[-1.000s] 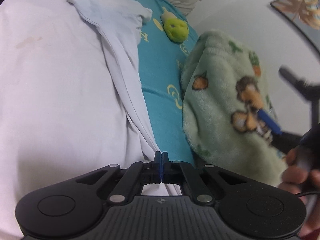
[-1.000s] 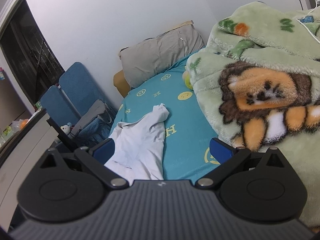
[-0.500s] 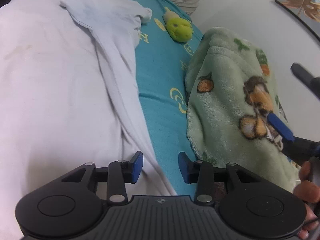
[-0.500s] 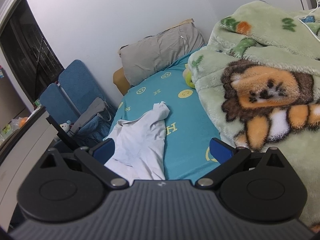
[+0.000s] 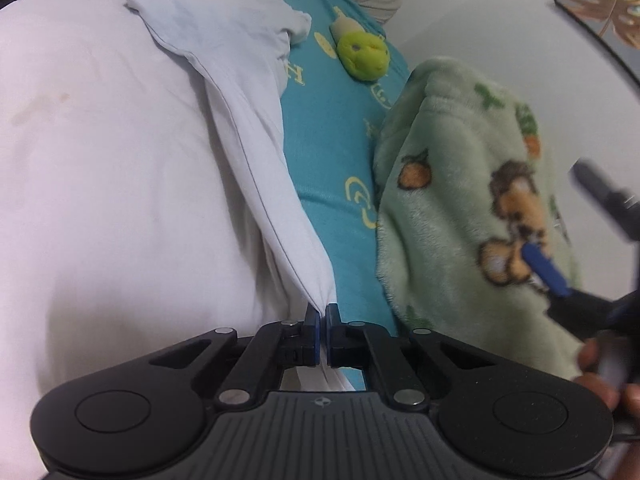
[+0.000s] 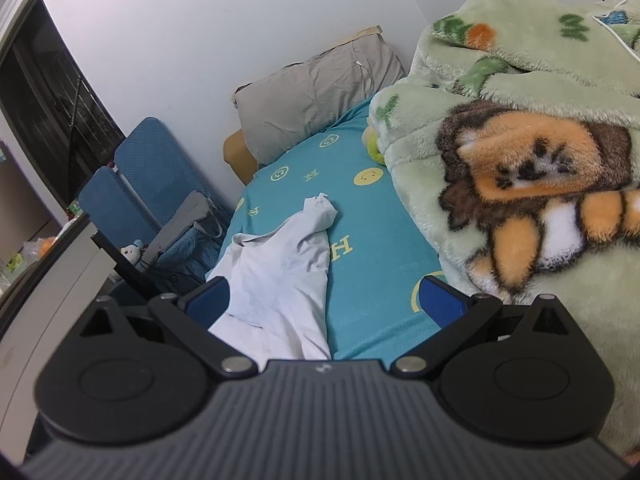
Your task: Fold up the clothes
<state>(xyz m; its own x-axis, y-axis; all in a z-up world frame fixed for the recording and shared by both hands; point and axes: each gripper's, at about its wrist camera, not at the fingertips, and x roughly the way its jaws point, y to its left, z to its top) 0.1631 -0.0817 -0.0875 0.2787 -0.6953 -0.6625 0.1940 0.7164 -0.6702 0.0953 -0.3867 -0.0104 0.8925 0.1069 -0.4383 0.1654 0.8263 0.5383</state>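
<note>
A white T-shirt [image 5: 120,168] lies spread on the teal bed sheet [image 5: 332,152], one sleeve toward the pillow end. My left gripper [image 5: 323,312] is shut on the shirt's right side edge near the hem, and the cloth pulls into a taut fold from the pinch. The shirt also shows in the right wrist view [image 6: 280,272]. My right gripper [image 6: 326,300] is open and empty, held above the bed between the shirt and the blanket; it also appears in the left wrist view [image 5: 552,272] at the right edge.
A green fleece lion blanket [image 6: 520,160] is heaped along the right of the bed. A green plush toy [image 5: 362,58] lies near the grey pillow [image 6: 316,92]. Blue folding chairs [image 6: 132,184] and a white cabinet [image 6: 36,300] stand left of the bed.
My left gripper was shut, opened half a second ago, and is now shut again on the shirt's edge. The right gripper stayed open and drifted slightly.
</note>
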